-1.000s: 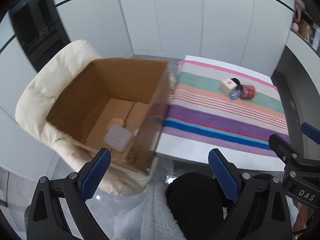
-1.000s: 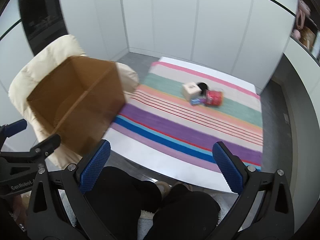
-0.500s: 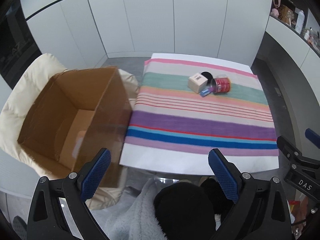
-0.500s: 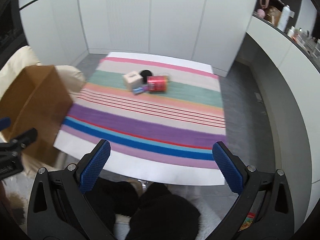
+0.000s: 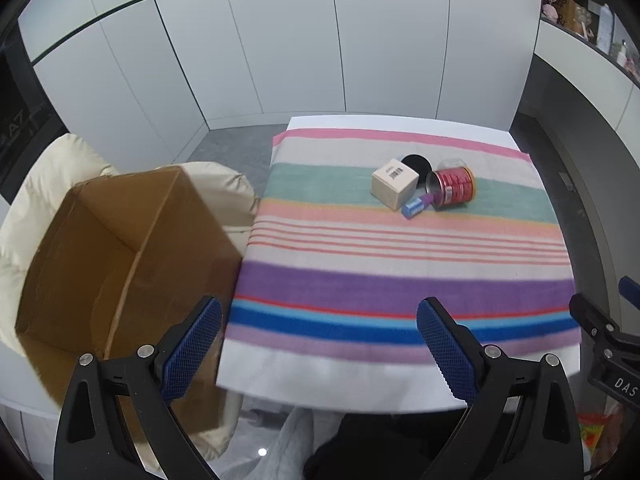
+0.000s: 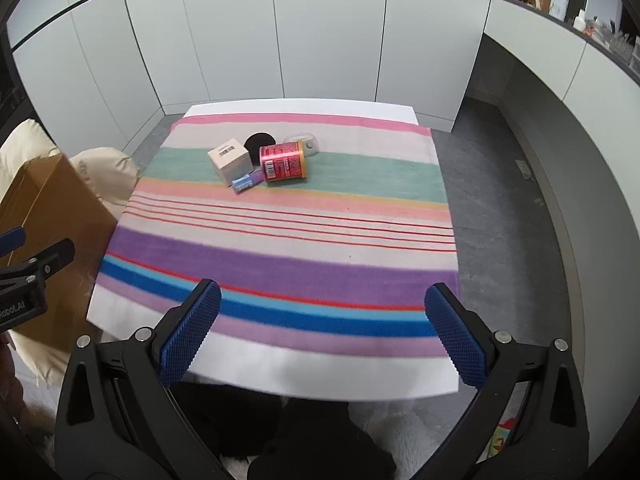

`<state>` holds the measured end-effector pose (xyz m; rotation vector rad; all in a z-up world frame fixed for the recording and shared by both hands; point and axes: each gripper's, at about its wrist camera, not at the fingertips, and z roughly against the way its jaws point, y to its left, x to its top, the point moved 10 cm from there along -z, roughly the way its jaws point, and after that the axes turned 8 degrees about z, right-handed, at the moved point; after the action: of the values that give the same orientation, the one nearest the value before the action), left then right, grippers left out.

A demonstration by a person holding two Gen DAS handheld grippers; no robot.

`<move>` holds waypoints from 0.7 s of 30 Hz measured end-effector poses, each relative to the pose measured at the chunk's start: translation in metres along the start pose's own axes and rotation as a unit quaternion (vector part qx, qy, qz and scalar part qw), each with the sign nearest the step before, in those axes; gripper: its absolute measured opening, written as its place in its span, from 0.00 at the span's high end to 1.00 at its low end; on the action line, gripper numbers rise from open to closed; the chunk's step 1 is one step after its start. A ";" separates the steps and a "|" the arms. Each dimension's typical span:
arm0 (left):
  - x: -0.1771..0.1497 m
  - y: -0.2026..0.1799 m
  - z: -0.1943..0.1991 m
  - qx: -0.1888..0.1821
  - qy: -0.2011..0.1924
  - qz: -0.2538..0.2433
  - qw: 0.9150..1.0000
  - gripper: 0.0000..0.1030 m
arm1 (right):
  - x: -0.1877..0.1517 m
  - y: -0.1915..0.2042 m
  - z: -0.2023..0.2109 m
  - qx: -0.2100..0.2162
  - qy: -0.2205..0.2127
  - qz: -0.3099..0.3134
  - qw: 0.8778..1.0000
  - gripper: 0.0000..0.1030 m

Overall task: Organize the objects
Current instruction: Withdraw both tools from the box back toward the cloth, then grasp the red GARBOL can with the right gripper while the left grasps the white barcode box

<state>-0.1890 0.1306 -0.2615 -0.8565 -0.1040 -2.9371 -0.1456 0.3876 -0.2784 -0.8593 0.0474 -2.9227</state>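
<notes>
Both hand-held grippers, left (image 5: 318, 344) and right (image 6: 322, 330), gape empty; red can (image 6: 283, 161), lying sideways, may roll if nudged.

White cabinet wall (image 5: 304, 48), grey floor (image 6: 516, 208)

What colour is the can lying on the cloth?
The can is red with a yellow rim, clearest in the right wrist view.

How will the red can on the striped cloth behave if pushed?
The red can lies on its side, so it will likely roll if nudged across its axis. Its mouth looks open, so it is perhaps empty and light. The small cube box and blue tube alongside may block rolling.
</notes>
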 end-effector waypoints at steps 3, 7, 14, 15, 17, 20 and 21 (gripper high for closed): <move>0.009 -0.005 -0.023 0.000 0.005 0.004 1.000 0.04 | 0.009 -0.004 -0.025 0.005 0.005 -0.003 1.000 0.00; 0.019 -0.015 -0.055 -0.012 0.017 0.006 1.000 0.04 | 0.026 -0.001 -0.063 0.012 0.011 0.002 1.000 0.00; 0.038 -0.042 -0.121 -0.046 0.045 -0.010 0.998 0.04 | 0.057 0.018 -0.127 0.035 0.013 0.006 0.999 0.00; 0.040 -0.045 -0.129 -0.047 0.046 -0.012 0.998 0.04 | 0.062 0.022 -0.136 0.042 0.014 0.006 0.999 0.00; 0.046 -0.051 -0.146 -0.054 0.050 -0.019 0.997 0.04 | 0.070 0.027 -0.151 0.048 0.012 0.007 0.999 0.00; 0.052 -0.058 -0.168 -0.062 0.062 -0.020 0.996 0.04 | 0.084 0.029 -0.173 0.049 0.007 0.010 0.999 0.00; 0.052 -0.059 -0.174 -0.058 0.067 -0.022 0.996 0.04 | 0.088 0.029 -0.179 0.052 0.006 0.009 0.999 0.00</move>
<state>-0.3313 0.1714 -0.3823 -0.6771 0.0578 -3.0571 -0.3133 0.3507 -0.3830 -0.8209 -0.0943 -2.8838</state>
